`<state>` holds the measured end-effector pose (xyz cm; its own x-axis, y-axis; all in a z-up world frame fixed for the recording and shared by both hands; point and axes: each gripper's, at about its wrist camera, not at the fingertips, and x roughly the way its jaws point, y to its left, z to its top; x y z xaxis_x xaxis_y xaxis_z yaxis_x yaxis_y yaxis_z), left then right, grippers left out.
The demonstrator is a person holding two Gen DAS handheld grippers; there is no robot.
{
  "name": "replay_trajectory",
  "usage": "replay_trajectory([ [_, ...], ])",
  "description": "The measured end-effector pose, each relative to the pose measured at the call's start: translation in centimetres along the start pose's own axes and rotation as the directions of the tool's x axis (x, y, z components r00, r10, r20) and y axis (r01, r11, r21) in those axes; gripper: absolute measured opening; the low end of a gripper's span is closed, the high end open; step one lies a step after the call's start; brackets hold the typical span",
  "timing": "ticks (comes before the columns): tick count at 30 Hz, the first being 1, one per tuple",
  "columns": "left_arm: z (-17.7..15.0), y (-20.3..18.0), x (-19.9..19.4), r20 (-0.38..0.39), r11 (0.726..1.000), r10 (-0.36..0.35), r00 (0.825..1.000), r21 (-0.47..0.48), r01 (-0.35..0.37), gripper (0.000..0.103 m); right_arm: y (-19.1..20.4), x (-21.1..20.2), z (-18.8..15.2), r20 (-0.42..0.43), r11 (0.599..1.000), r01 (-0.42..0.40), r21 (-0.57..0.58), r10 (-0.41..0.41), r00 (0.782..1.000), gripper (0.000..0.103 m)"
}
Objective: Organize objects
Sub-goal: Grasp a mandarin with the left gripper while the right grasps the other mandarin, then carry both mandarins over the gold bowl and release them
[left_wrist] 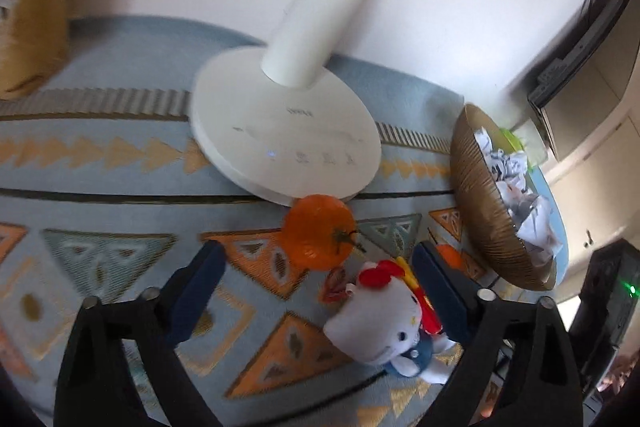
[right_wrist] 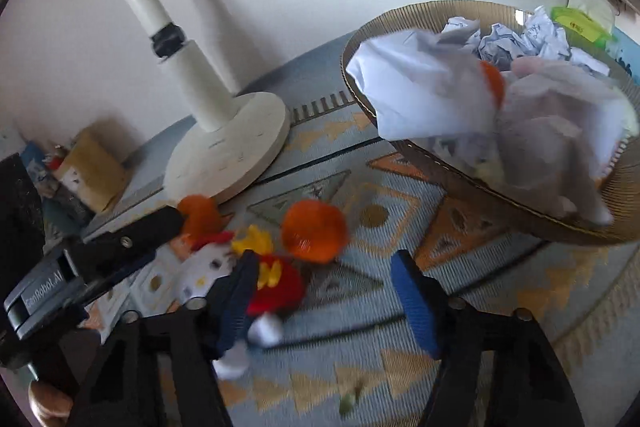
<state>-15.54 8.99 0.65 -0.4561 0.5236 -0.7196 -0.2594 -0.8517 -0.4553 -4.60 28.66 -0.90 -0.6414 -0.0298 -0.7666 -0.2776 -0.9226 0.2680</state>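
A: What room is this, and what is underfoot?

B: A white-walled room with a pale blue rug (left_wrist: 120, 167) on the floor, woven with orange triangles. A white fan stand (left_wrist: 280, 131) sits on it, round base flat on the rug. There is a faint grey word on the base, too blurred for me to read.

A: Any writing you can read?

B: On the side of my left gripper (right_wrist: 100, 267), seen from the right wrist, a label that looks like "GenRobot.AI". A green packet (right_wrist: 580, 23) behind the basket has print too small to make out.

A: Where are the things to tidy?

B: An orange (left_wrist: 318, 231) lies on the rug just in front of the fan base. A white plush toy (left_wrist: 384, 323) with a red bow and blue outfit lies just beside it. The woven basket (left_wrist: 476, 211) stands near, to the right, filled with crumpled paper (right_wrist: 500, 43).

A: And your fingers?

B: My left gripper (left_wrist: 316, 291) stands wide apart, the plush toy lying between the fingers near the right one, not squeezed. My right gripper (right_wrist: 324, 291) is partly apart, pinching nothing, with a red part of a toy (right_wrist: 280, 287) just beside its left finger.
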Motion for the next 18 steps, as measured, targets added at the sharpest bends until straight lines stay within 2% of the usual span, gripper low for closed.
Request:
replay_trajectory([
  [1,0.0,-0.3,0.1,0.008,1.000,0.014,1.000,0.021,-0.014,0.092,-0.1,0.5,0.3,0.002,1.000,-0.005,0.005,0.005,1.000,0.060],
  [4,-0.1,-1.1,0.5,-0.007,0.998,0.028,1.000,0.054,-0.028,0.083,0.0,1.2,0.9,0.015,1.000,-0.011,-0.001,0.011,1.000,0.055],
  [5,-0.3,-1.3,0.5,0.005,0.997,0.045,0.999,0.063,-0.046,0.073,0.2,1.4,1.0,0.013,1.000,-0.010,-0.013,0.010,1.000,0.049],
  [6,-0.4,-1.6,0.6,-0.001,0.995,0.062,0.998,0.081,-0.062,0.067,0.5,1.6,1.1,0.007,0.999,-0.017,-0.028,0.017,1.000,0.037],
  [8,-0.7,-1.8,0.5,0.011,0.990,0.083,0.996,0.111,-0.084,0.036,0.7,1.4,0.9,0.008,0.999,-0.032,-0.042,0.032,0.999,0.037],
  [12,-0.8,-2.0,-0.1,0.058,0.983,0.122,0.991,0.129,-0.129,0.035,0.0,-0.5,0.3,0.063,0.997,-0.072,-0.033,0.074,0.995,0.037],
  [16,-1.9,-3.6,-3.6,0.123,0.973,0.103,0.987,0.196,-0.126,0.035,-0.5,-2.5,-2.9,0.007,0.992,-0.120,-0.043,0.121,0.993,0.037],
  [18,-2.5,-5.2,-5.3,0.140,0.966,0.084,0.987,0.230,-0.115,0.035,-0.8,-4.2,-5.0,0.008,0.991,-0.123,-0.044,0.124,0.992,0.037],
])
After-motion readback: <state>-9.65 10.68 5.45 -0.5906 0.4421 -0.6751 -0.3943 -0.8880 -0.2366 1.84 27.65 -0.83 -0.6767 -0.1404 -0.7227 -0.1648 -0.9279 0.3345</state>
